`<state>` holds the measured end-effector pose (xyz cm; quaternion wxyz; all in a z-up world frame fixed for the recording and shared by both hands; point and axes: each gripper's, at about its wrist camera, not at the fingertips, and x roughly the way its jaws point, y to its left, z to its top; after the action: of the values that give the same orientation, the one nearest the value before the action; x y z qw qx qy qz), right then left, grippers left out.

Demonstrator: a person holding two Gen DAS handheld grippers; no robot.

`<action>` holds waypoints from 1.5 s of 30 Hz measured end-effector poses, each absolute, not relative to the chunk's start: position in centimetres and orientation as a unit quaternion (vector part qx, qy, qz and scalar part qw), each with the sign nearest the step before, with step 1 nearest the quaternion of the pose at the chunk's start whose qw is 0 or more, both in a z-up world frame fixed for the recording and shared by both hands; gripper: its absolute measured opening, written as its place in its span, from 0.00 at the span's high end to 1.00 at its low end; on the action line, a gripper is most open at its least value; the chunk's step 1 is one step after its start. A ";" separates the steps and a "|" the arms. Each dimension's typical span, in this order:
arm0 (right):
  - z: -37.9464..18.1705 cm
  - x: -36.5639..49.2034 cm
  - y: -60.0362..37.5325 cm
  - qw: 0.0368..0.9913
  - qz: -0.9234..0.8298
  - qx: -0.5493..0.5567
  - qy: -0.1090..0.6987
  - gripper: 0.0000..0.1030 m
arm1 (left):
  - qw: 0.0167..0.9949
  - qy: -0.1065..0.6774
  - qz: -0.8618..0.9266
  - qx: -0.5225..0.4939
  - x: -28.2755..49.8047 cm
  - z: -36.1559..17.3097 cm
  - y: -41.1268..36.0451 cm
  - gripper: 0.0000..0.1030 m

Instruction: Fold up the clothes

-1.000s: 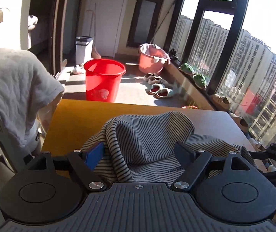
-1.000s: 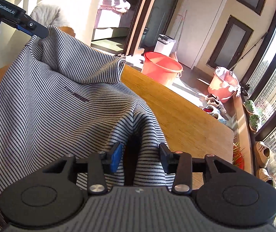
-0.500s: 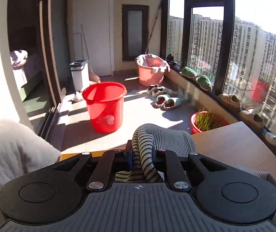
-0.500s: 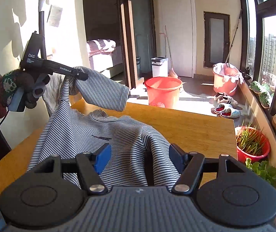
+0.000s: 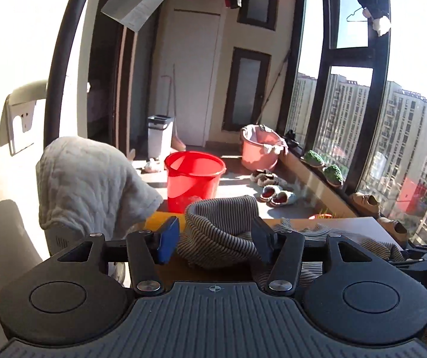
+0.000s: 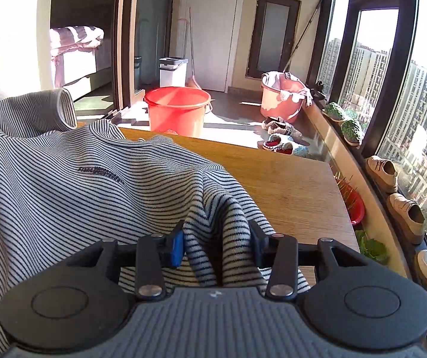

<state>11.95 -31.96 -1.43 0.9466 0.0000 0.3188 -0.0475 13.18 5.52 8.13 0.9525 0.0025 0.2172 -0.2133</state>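
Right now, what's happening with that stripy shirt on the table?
A person is folding a black-and-white striped knit shirt on a wooden table, with a hand-held gripper in each hand. The left hand-held gripper has just opened, and a bunched-up sleeve sits loose between its jaws. The right hand-held gripper has just been closing, and its jaws now press on a fold of the shirt's edge.

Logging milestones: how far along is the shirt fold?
Done: nothing flat yet; striped shirt lies rumpled on the table. In hand: right gripper, jaws just closing, pinches a fabric ridge; left gripper, jaws just opened, straddles the raised sleeve. Left: every fold.
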 end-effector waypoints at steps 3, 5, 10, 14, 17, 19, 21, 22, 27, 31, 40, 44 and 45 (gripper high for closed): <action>1.1 7.2 -32.8 0.956 0.014 0.014 0.291 0.51 | 0.924 0.213 -0.306 0.082 7.9 6.3 3.0 0.37; 2.0 3.6 -33.3 0.957 0.041 0.021 0.286 0.51 | 0.897 0.214 -0.355 0.155 4.5 4.5 0.9 0.38; 1.6 -5.0 -32.5 0.951 0.106 0.035 0.289 0.52 | 0.851 0.236 -0.393 0.256 0.5 -0.6 -2.6 0.45; 0.9 -8.5 -30.9 0.947 0.134 0.017 0.293 0.52 | 0.849 0.247 -0.355 0.302 1.7 -3.1 -4.4 0.45; 0.0 -8.5 -30.1 0.944 0.125 0.019 0.305 0.51 | 0.873 0.251 -0.318 0.272 2.9 -3.4 -4.1 0.86; -1.1 -8.1 -29.4 0.943 0.113 0.015 0.314 0.51 | 0.896 0.261 -0.301 0.198 3.7 -1.7 -1.7 0.87; -2.1 -7.8 -28.9 0.943 0.100 0.012 0.317 0.51 | 0.918 0.256 -0.282 0.108 3.6 0.3 2.0 0.87; -2.5 -7.9 -29.0 0.943 0.096 0.012 0.317 0.51 | 0.929 0.248 -0.266 0.071 3.2 1.2 4.2 0.87; -3.7 -7.5 -29.6 0.943 0.094 0.054 0.314 0.51 | 0.954 0.245 -0.159 -0.065 0.4 2.2 14.5 0.85; -3.7 -8.0 -29.0 0.943 0.113 0.078 0.303 0.51 | 0.952 0.251 -0.168 -0.051 -1.1 2.0 16.2 0.75; -3.2 -10.1 -29.7 0.950 0.079 0.078 0.292 0.51 | 0.878 0.213 -0.290 0.315 0.6 -2.2 -3.2 0.34; -2.7 -11.0 -30.1 0.954 0.068 0.080 0.282 0.51 | 0.896 0.194 -0.268 0.297 2.3 -2.0 -4.0 0.93; -2.6 -11.2 -30.1 0.954 0.066 0.080 0.281 0.51 | 0.915 0.196 -0.265 0.233 2.6 -0.6 -2.7 0.94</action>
<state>-11.19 -30.14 -2.65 0.9542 0.0796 0.2808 0.0656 2.58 -2.72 -0.61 0.9150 0.2325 0.1961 -0.2651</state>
